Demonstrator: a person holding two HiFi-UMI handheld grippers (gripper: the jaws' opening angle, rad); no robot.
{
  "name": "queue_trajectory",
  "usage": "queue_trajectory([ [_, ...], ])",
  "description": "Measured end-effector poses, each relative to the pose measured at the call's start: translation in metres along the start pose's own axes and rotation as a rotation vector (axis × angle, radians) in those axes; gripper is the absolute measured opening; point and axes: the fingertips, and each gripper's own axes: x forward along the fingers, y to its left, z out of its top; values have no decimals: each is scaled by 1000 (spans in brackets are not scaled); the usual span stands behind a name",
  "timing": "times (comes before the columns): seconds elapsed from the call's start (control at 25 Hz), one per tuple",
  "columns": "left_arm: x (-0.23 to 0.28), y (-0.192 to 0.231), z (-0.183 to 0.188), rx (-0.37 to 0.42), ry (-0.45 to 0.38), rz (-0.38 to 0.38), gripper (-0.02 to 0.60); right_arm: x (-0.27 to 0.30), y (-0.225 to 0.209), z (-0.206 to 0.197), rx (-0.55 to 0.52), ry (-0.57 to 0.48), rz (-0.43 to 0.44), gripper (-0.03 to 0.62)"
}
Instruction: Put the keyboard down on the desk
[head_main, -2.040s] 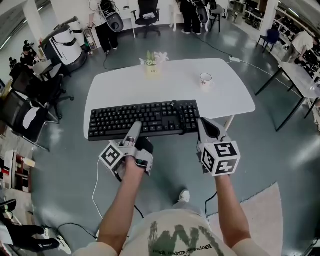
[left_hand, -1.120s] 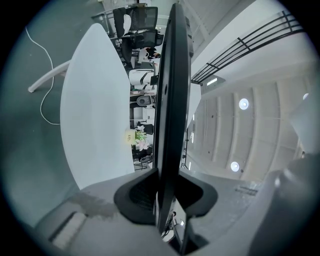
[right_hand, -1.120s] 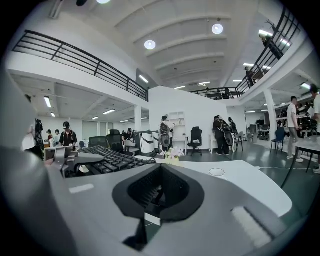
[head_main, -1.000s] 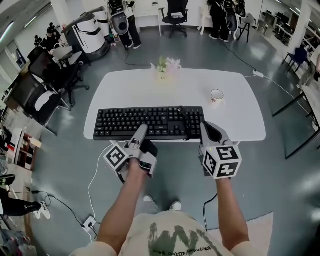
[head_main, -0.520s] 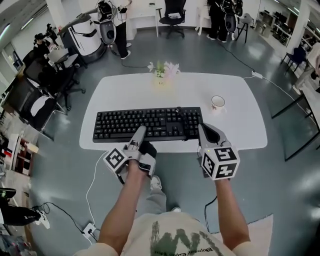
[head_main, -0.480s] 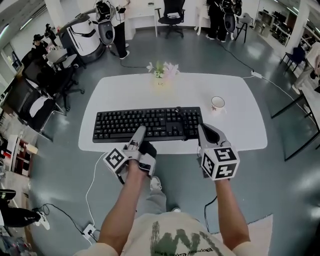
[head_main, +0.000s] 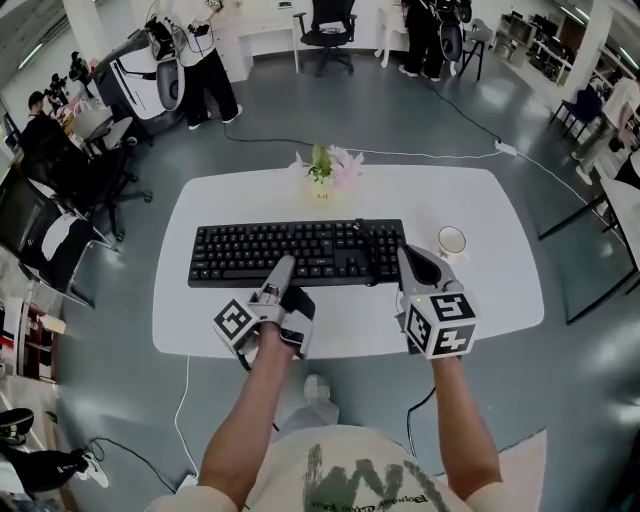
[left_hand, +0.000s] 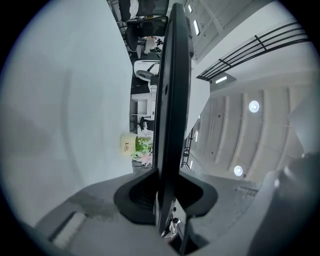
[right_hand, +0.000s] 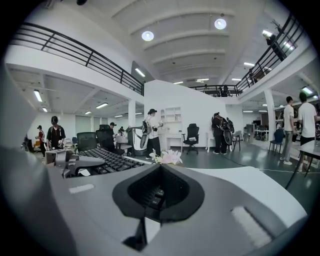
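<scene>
Left claw (head_main: 283, 268): clenched on the near long edge of the keyboard (head_main: 300, 250), left of its centre. In the left gripper view the board runs edge-on between the jaws, pads on both faces.

Keyboard: black, level, over the middle of the white surface (head_main: 480, 195). Whether it touches cannot be told. A flower pot (head_main: 325, 172) stands beyond its far edge.

Right claw (head_main: 410, 258): clenched on the keyboard's near right corner, keys showing between the jaws. A cup (head_main: 452, 241) sits just right of it.
</scene>
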Motion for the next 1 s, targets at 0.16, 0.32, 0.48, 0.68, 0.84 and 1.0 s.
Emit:
queue_trajectory([
  [0.16,25,6,25,-20,16,8,86,33,1,9,4,8,-23,-1],
  [0.32,40,14,45,-28,32,25,86,56,2,13,7,19,-40,0],
  [0.48,53,16,56,-35,49,26,86,71,4,16,9,27,-55,0],
  [0.68,63,17,64,-51,66,20,86,81,5,20,9,34,-75,0],
  [0.84,64,18,65,-53,73,23,86,80,2,25,-3,29,-88,0],
  [1.0,64,18,63,-58,75,25,86,79,-1,29,-4,26,-94,-1],
])
